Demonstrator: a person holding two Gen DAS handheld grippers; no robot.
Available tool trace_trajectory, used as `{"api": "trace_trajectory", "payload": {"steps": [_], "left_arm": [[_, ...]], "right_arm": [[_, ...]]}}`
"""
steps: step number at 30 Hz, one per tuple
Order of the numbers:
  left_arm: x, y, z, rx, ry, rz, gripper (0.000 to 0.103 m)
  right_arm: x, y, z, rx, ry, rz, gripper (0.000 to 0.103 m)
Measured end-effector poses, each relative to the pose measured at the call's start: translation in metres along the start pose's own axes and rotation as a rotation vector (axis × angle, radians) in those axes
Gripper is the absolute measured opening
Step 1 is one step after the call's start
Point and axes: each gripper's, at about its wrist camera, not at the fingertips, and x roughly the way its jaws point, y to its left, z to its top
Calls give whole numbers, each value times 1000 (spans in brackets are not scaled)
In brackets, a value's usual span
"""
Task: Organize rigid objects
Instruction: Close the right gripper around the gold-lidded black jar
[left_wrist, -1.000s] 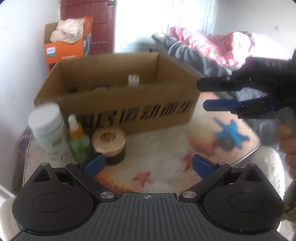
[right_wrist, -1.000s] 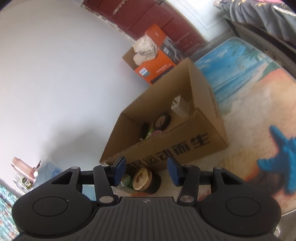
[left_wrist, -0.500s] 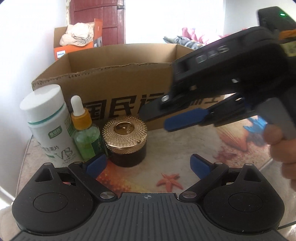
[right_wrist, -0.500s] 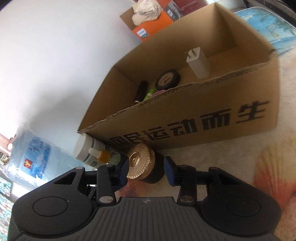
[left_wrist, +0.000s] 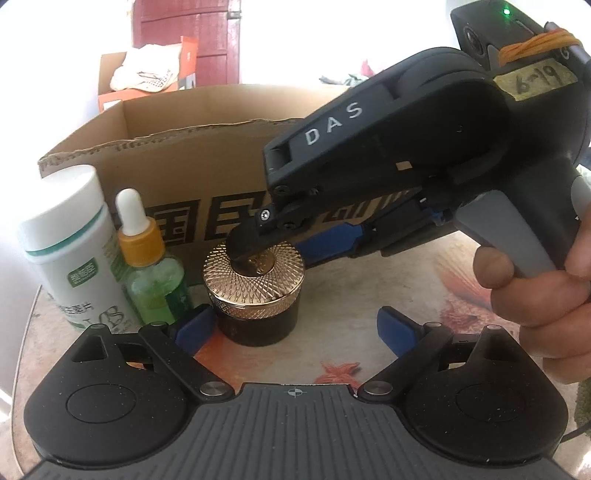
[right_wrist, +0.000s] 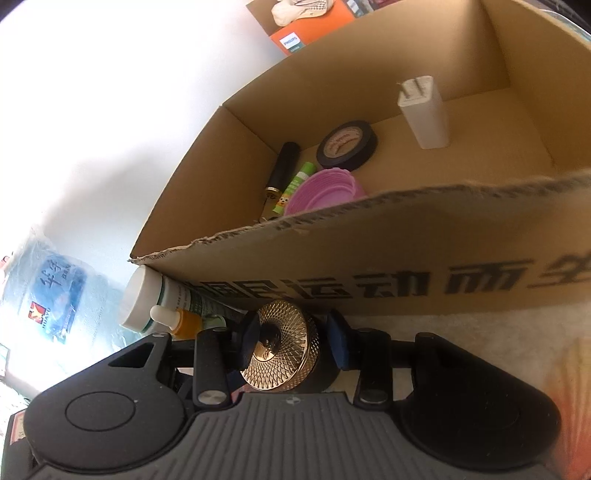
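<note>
Open brown cardboard box (right_wrist: 424, 258) already holds charger, tape roll, pink lid, tubes. White pill bottle (left_wrist: 70, 251), green dropper bottle (left_wrist: 151, 273), gold-lidded dark jar (left_wrist: 255, 295) remain outside, beside box. Right gripper (right_wrist: 291, 341) narrowed around jar lid, contact unclear. Left gripper (left_wrist: 295, 326) wide, empty.

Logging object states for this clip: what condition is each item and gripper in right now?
Gold-lidded jar: upright, lid on, between the right gripper's jaws.
Dropper bottle: upright, capped.
White bottle: upright, capped.
Cardboard box: open-topped, holding items.
Right gripper: jaws straddling the jar lid, contact unclear.
Left gripper: jaws wide, empty.
</note>
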Motion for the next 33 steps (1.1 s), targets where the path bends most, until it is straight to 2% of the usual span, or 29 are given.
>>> {"api": "trace_trajectory", "payload": {"steps": [16, 25, 30, 33], "left_arm": [[-2, -58, 1, 102, 7, -149, 95], [1, -73, 3, 117, 10, -156, 95], [10, -69, 6, 119, 8, -155, 94], [16, -68, 6, 130, 4, -141, 90]], "right_arm": [[-60, -39, -28, 113, -85, -71, 44], [-65, -45, -32, 133, -92, -68, 46], [-63, -42, -32, 128, -93, -73, 47], [-63, -43, -32, 136, -94, -69, 47]]}}
